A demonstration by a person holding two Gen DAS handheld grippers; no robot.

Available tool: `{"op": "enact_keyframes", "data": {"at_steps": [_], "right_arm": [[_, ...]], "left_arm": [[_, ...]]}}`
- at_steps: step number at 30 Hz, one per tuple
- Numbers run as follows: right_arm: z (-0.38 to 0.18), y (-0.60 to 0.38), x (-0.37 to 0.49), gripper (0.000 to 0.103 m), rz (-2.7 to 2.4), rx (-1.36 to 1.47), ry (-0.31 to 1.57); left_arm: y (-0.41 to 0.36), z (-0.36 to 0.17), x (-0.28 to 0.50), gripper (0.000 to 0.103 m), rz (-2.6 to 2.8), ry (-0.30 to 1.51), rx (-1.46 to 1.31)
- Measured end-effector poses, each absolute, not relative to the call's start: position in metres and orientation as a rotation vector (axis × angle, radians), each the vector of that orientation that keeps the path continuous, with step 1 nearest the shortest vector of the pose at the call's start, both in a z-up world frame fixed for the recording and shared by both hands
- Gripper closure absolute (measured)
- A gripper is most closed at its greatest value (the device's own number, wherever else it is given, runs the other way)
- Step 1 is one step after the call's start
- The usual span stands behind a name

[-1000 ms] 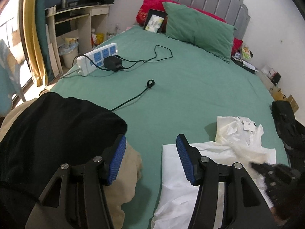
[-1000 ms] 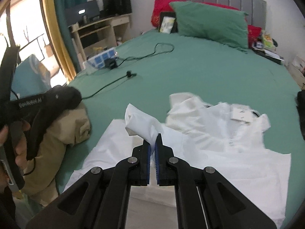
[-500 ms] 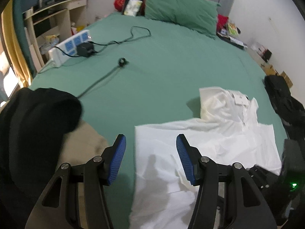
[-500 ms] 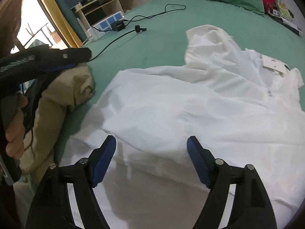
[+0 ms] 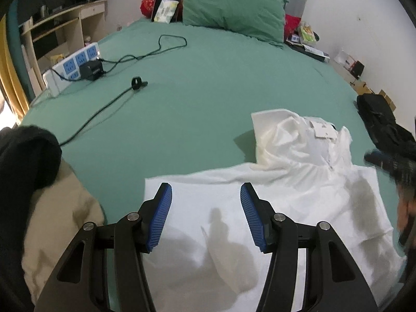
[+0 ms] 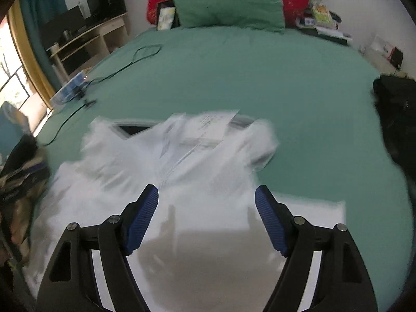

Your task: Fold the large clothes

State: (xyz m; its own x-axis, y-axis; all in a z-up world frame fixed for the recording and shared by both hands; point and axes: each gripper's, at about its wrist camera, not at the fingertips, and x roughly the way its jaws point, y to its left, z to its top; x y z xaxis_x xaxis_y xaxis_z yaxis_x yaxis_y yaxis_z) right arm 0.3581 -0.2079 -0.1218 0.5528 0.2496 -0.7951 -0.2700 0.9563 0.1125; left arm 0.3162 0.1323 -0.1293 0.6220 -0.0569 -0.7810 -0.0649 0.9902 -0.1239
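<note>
White shirt (image 5: 299, 195) lies flat below both grippers, left (image 5: 206, 217) and right (image 6: 206, 219), jaws wide, empty.

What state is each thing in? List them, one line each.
Left gripper: open, empty, over the shirt.
Right gripper: open, empty, over the shirt.
Shirt: spread on the bed, collar end rumpled, not folded.
Tag: lying on the collar.
Power strip: black adapter plugged in.
Pillow: propped at the headboard.

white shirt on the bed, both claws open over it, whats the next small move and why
Probably lower the left claw to pinch the white shirt at its near left edge: both claws are open and empty, the right claw too, and the shirt lies spread, unfolded.
</note>
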Motion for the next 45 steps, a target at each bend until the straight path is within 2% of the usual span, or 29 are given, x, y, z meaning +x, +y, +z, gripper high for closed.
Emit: {"op": "enact_keyframes", "data": {"at_steps": [6,9,12,18,20,24,25,26,28,31,39,42,43,45], "right_arm": [[-0.121,-0.22,0.447,0.026,0.375,-0.139,0.944],[-0.132,-0.211,0.472,0.026,0.462,-0.323,0.96],[-0.152,-0.204,0.495,0.026,0.531,-0.396,1.055],[-0.183,-0.178,0.487,0.027,0.767,-0.581,1.2],[-0.187,-0.172,0.482,0.027,0.756,-0.612,1.186],[-0.185,-0.163,0.474,0.039,0.769,-0.621,1.209],[-0.184,-0.159,0.471,0.049,0.773,-0.645,1.21],[-0.182,-0.156,0.468,0.054,0.78,-0.662,1.206],[-0.177,-0.147,0.458,0.073,0.773,-0.713,1.177],[-0.167,-0.132,0.439,0.085,0.751,-0.818,1.07],[-0.165,-0.084,0.35,0.086,0.384,-1.246,0.443],[-0.179,-0.078,0.319,0.085,0.332,-1.246,0.404],[-0.185,-0.078,0.31,0.081,0.333,-1.237,0.422],[-0.187,-0.086,0.3,0.08,0.369,-1.175,0.481]], "left_arm": [[0.152,-0.134,0.339,0.045,0.095,0.867,-0.033],[0.163,-0.141,0.342,0.045,0.148,0.888,-0.03],[0.168,-0.142,0.342,0.045,0.126,0.905,-0.058],[0.167,-0.143,0.338,0.045,0.122,0.914,-0.053],[0.166,-0.145,0.338,0.045,0.121,0.919,-0.051],[0.162,-0.143,0.336,0.045,0.108,0.926,-0.054],[0.162,-0.141,0.335,0.045,0.102,0.92,-0.058],[0.161,-0.138,0.334,0.045,0.098,0.911,-0.058],[0.159,-0.136,0.333,0.045,0.096,0.9,-0.051],[0.16,-0.138,0.334,0.045,0.099,0.908,-0.058],[0.168,-0.123,0.328,0.045,0.122,0.848,-0.102],[0.168,-0.121,0.327,0.045,0.113,0.85,-0.109],[0.167,-0.122,0.327,0.045,0.11,0.854,-0.108],[0.166,-0.123,0.326,0.045,0.105,0.862,-0.104]]}}
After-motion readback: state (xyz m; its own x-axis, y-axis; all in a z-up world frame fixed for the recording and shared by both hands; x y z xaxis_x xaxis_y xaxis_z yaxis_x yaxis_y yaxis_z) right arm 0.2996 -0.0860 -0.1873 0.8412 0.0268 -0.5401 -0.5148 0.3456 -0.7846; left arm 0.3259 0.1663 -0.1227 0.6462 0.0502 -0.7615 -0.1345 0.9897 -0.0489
